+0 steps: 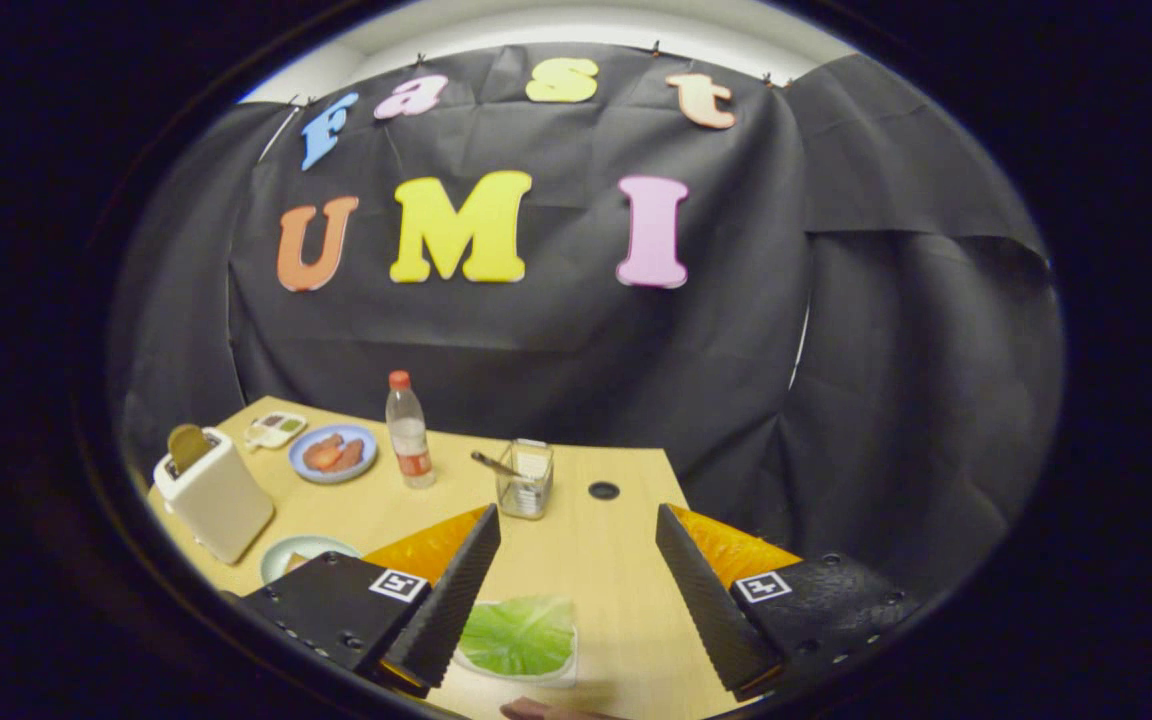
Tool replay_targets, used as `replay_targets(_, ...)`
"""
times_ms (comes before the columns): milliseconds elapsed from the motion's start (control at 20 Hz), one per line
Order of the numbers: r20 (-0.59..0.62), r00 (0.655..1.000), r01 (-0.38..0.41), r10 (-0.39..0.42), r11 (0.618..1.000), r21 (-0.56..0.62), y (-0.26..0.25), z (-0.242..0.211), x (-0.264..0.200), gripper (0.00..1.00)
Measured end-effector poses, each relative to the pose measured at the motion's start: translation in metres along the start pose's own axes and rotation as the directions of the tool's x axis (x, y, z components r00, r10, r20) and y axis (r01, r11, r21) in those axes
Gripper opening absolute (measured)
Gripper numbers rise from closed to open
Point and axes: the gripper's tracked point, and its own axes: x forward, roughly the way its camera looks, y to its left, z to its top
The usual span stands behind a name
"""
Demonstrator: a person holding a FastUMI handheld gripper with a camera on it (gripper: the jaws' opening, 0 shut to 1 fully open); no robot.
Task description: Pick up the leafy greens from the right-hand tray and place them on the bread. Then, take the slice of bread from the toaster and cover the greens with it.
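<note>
My gripper (576, 530) stands open above the wooden table (616, 580), with nothing between its fingers. A flat green leaf (519, 634) lies on a white tray (564, 672) low between the fingers, close beside the left finger (456, 590). Off to the left stands a white toaster (216, 495) with a slice of bread (186, 445) sticking up out of its slot. A pale plate (298, 550) sits just in front of the toaster, partly hidden behind the left finger; what lies on it I cannot tell.
A blue plate with reddish food (334, 453), a small white dish (274, 430), a plastic bottle with a red cap (409, 443) and a clear jar with a utensil (526, 480) stand beyond the fingers. A round hole (603, 490) marks the table. A fingertip (526, 709) shows below the tray.
</note>
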Motion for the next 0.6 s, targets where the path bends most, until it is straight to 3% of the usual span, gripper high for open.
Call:
replay_targets(250, -0.183, 0.982, -0.042, 0.043, 0.999, 0.008, 0.002, -0.066, 0.067, 0.96)
replay_targets(600, -0.403, 0.904, -0.105, 0.145, 0.987, 0.121, 0.027, -0.137, 0.107, 0.94)
